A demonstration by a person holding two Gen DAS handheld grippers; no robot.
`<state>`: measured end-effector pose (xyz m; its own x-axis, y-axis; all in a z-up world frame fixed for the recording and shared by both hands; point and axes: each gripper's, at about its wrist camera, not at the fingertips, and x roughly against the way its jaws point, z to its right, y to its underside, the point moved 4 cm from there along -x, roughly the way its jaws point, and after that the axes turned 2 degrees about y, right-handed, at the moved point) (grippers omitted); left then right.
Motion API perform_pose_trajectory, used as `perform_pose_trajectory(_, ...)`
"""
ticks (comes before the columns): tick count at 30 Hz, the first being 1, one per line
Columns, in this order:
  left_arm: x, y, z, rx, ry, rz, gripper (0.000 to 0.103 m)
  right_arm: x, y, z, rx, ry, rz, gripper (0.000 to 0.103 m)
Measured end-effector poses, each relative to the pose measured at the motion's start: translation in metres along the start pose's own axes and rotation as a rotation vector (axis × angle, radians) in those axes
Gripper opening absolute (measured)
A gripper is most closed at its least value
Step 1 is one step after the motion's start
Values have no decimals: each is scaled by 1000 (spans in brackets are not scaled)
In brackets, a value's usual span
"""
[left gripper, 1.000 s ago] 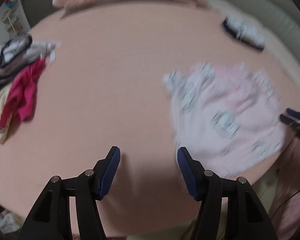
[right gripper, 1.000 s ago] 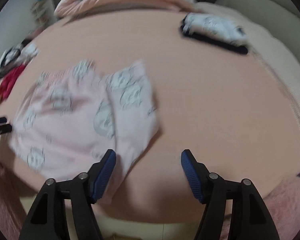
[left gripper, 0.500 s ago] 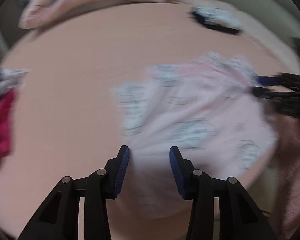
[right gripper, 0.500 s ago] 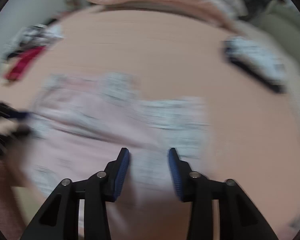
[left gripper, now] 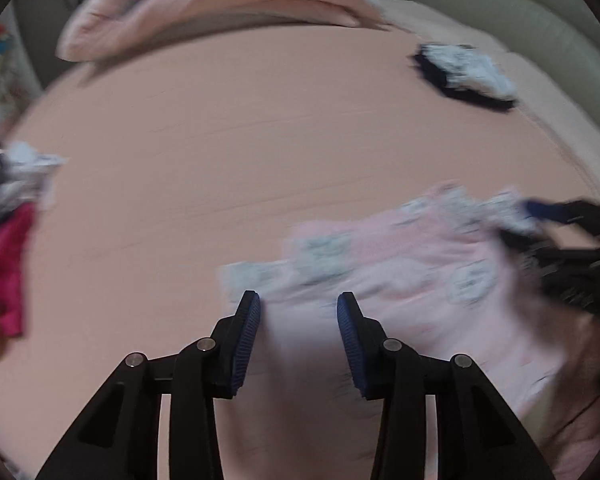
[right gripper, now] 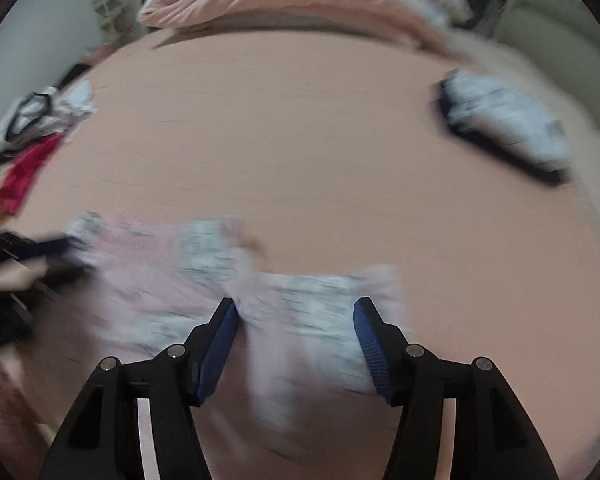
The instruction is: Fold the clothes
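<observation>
Left wrist view: the pink printed garment (left gripper: pixel 412 264) lies spread but rumpled on the bed (left gripper: pixel 228 152), which serves as the landmark here. It sits at the bed's near edge, and its long axis runs across the picture, from a pale printed end at the left gripper (left gripper: pixel 299 306) toward the right gripper (left gripper: pixel 540 220) at the far end. The left fingers (left gripper: pixel 247 328) stand partly spread with cloth lying between them; whether the pads press on it cannot be told through the blur. A folded dark and white piece (left gripper: pixel 464 74) rests at the bed's far right corner, so one item looks done. A loose heap with a red garment (left gripper: pixel 4 280) waits at the bed's left edge.

Right wrist view: the same garment (right gripper: pixel 228 280) stretches sideways along the near edge of the bed (right gripper: pixel 300 140). The right gripper (right gripper: pixel 295 314) has just been opening wider; its fingers (right gripper: pixel 370 340) straddle a pale printed flap without visibly pinching it. No fold shows in this garment yet, so most of the work appears left.
</observation>
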<state>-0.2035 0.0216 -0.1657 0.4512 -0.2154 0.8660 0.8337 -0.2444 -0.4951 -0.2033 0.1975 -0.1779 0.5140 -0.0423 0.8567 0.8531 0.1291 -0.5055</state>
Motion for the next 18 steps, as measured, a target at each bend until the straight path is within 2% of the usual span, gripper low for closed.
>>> perform_pose_trajectory(1,4,2,-1,15,16,11,38,5,4,4,-9,10,3,58)
perform_pose_trajectory(3,17,8,17,-18,106,55,38,15,12,-9,-19,-65,6,58)
perform_pose_trajectory(4,19,13,31,-69,115,64,38,19,15,-22,3,-97,8,58)
perform_pose_trajectory(6,8,25,38,-102,48,31,38,26,23,-49,48,-161,12,59)
perform_pose_trajectory(8,-5,37,44,-130,-24,-5,38,14,40,-66,135,-127,-38,59)
perform_pose_trajectory(9,-12,47,33,-114,-28,-47,40,9,46,-65,165,-102,-41,58)
perform_pose_trajectory(11,-5,57,12,-110,9,-47,40,11,52,-49,174,-93,-22,58)
perform_pose_trajectory(13,7,60,-15,-85,-127,-69,40,16,54,-22,140,3,-30,59)
perform_pose_trajectory(14,13,61,-24,-65,-162,-72,38,18,55,-8,122,54,-33,60)
perform_pose_trajectory(16,27,64,-22,-40,-41,-43,38,27,59,6,51,53,-37,60)
perform_pose_trajectory(18,35,68,-2,-53,80,-9,38,33,63,-3,30,9,-40,60)
